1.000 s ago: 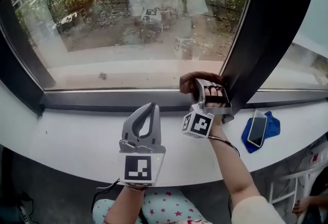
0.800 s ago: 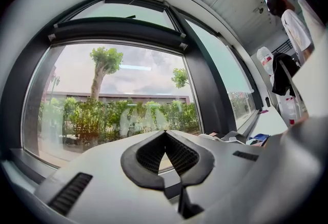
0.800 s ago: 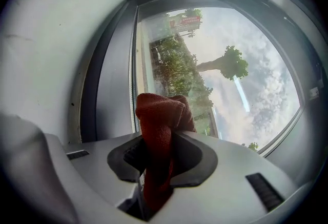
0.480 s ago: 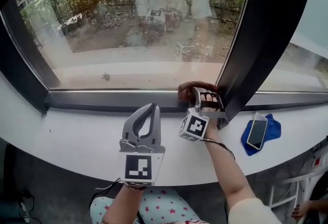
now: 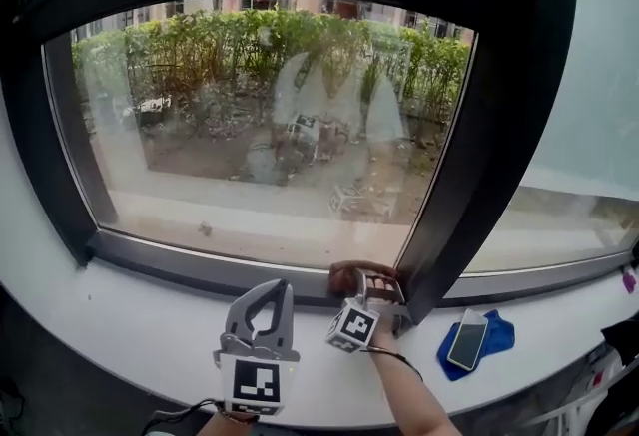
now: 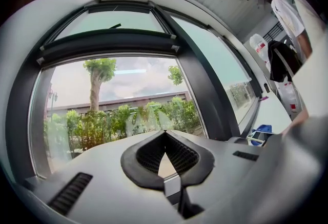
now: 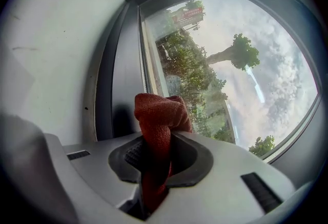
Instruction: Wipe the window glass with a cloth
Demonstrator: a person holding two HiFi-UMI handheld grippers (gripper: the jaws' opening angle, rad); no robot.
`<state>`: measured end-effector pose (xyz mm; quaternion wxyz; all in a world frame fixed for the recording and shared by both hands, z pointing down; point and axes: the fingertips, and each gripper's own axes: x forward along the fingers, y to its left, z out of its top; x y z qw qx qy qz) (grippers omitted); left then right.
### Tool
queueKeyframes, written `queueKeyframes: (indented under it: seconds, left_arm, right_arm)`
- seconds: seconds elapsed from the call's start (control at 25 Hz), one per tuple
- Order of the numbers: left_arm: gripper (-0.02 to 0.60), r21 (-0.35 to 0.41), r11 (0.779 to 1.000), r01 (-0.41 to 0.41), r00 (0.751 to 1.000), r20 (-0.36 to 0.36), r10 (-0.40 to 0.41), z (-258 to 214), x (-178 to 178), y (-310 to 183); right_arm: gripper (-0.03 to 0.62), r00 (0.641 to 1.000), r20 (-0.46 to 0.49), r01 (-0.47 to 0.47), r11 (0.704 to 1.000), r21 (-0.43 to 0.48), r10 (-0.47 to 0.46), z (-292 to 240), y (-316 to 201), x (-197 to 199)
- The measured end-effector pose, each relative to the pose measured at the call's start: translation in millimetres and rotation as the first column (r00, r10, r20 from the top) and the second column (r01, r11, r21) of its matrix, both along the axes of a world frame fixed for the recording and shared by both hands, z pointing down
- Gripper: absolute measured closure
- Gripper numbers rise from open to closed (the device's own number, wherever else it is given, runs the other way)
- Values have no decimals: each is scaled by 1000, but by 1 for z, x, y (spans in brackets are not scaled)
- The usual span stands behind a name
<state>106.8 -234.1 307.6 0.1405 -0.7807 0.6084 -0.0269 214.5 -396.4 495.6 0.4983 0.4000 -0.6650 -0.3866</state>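
Note:
A dark red cloth (image 7: 160, 120) is bunched between the jaws of my right gripper (image 7: 156, 154), which is shut on it. In the head view that gripper (image 5: 371, 286) holds the cloth (image 5: 351, 276) down at the window's bottom frame, near the lower right corner of the big pane (image 5: 270, 125). The glass (image 7: 215, 69) lies just beyond the cloth in the right gripper view. My left gripper (image 5: 262, 309) stands over the white sill, jaws shut with nothing between them; its view looks up at the pane (image 6: 118, 100).
A thick black mullion (image 5: 499, 105) rises right of the pane. On the white sill (image 5: 120, 324) at the right, a phone (image 5: 465, 339) rests on a blue cloth (image 5: 489, 336). A person stands at the far right of the left gripper view.
The head camera has tilted up, so more of the pane and its top frame shows. Both grippers now sit lower in view; the right one still holds the cloth at the bottom frame.

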Motion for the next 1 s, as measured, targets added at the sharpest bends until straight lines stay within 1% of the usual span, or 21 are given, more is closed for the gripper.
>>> queueKeyframes:
  seconds: [0.08, 0.16, 0.28, 0.36, 0.44, 0.48, 0.52, 0.56, 0.6, 0.68, 0.76, 0.84, 0.92, 1.0]
  left_arm:
    - [561, -12, 1000, 4, 1000, -19, -4, 1, -10, 2]
    - [561, -18, 1000, 13, 1000, -21, -13, 6, -21, 2]
    - [561, -47, 999, 3, 999, -51, -5, 17, -28, 1]
    - [561, -47, 999, -5, 999, -51, 3, 17, -32, 2]
    - [561, -38, 999, 5, 999, -43, -7, 15, -42, 2]
    - [561, -35, 999, 14, 999, -46, -16, 15, -49, 3]
    - [561, -36, 999, 21, 998, -54, -23, 17, -55, 3]
    - [561, -42, 999, 26, 997, -66, -28, 20, -61, 3]
    - [561, -51, 998, 29, 996, -80, -33, 23, -67, 3]
    - [561, -66, 997, 36, 994, -102, -42, 27, -78, 3]
    - [561, -62, 998, 32, 993, -108, -39, 25, -83, 6]
    - [561, -45, 999, 18, 994, -103, -22, 20, -81, 10]
    - [561, -36, 999, 7, 996, -91, -10, 18, -78, 13]
    - [561, -42, 999, 5, 997, -79, -8, 20, -79, 14]
  right_arm:
    - [511, 1000, 20, -10, 1000, 3, 10, 0, 0, 0]
    - [511, 998, 55, -24, 1000, 11, 24, -5, 3, -2]
    - [513, 996, 89, 6, 1000, 18, -8, -27, 19, -11]
    - [513, 991, 117, 61, 997, 54, -67, -67, 36, -23]
    - [513, 980, 135, 126, 980, 152, -147, -132, 51, -41]
    - [513, 973, 130, 157, 962, 224, -189, -173, 59, -50]
    - [513, 968, 111, 184, 935, 304, -226, -215, 66, -59]
    - [513, 965, 80, 204, 902, 380, -251, -256, 71, -66]
    - [513, 964, 44, 216, 868, 448, -263, -296, 75, -71]
    - [513, 969, -19, 216, 807, 550, -246, -366, 74, -80]
    - [513, 979, -57, 188, 757, 626, -196, -424, 68, -82]
    - [513, 986, -79, 158, 715, 681, -144, -467, 59, -80]
    - [513, 990, -101, 141, 690, 710, -98, -495, 53, -79]
    - [513, 991, -113, 132, 670, 731, -72, -512, 51, -81]
